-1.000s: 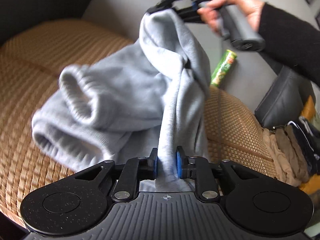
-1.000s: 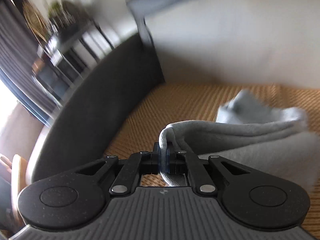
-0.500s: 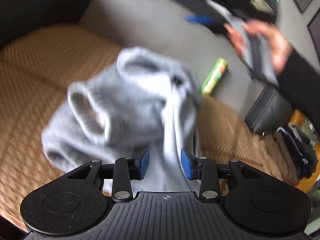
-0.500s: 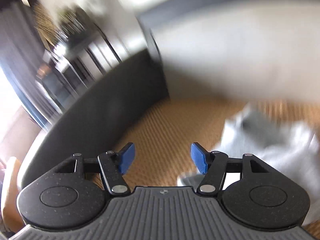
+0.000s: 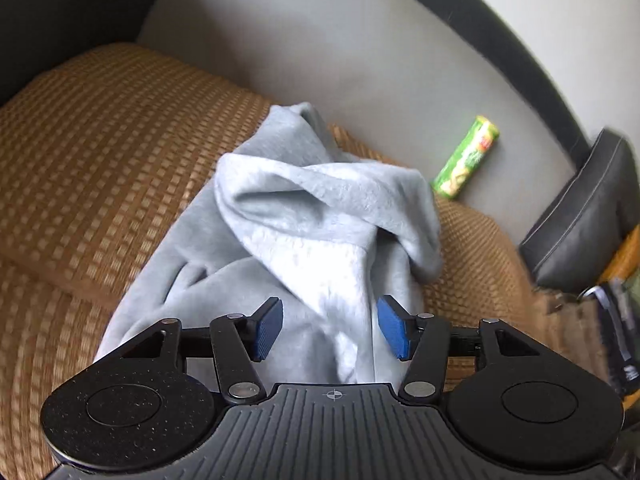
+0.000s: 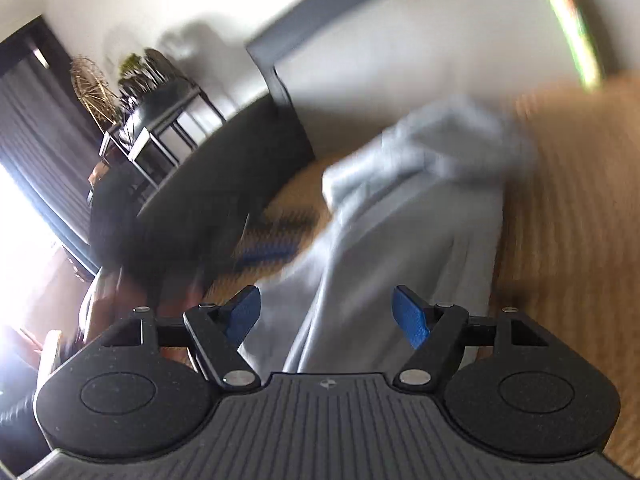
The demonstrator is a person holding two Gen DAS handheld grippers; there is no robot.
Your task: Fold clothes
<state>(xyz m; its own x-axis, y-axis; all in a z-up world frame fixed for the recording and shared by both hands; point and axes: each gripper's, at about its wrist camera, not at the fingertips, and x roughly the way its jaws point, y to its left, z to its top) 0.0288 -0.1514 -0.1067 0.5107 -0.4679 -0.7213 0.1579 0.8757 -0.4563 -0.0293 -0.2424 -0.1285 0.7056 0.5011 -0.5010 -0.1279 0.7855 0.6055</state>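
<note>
A light grey fleece garment [image 5: 304, 240] lies crumpled on the woven tan seat mat [image 5: 100, 152] of a sofa. My left gripper [image 5: 330, 328] is open just above the garment's near end, with cloth between and below the blue pads, not gripped. In the blurred right wrist view the same garment [image 6: 412, 208] stretches away from my right gripper [image 6: 326, 316], which is open and empty above it.
A green snack tube [image 5: 466, 160] leans against the grey sofa back [image 5: 360, 60]. A dark leather cushion [image 5: 584, 216] and a pile of clothes sit at the right. A dark armrest [image 6: 224, 168] and a side table with plants [image 6: 152, 96] lie to the left.
Both grippers were shut on the garment and held it up; both have opened and let it drop into a heap. The right gripper has swung round over the garment.
</note>
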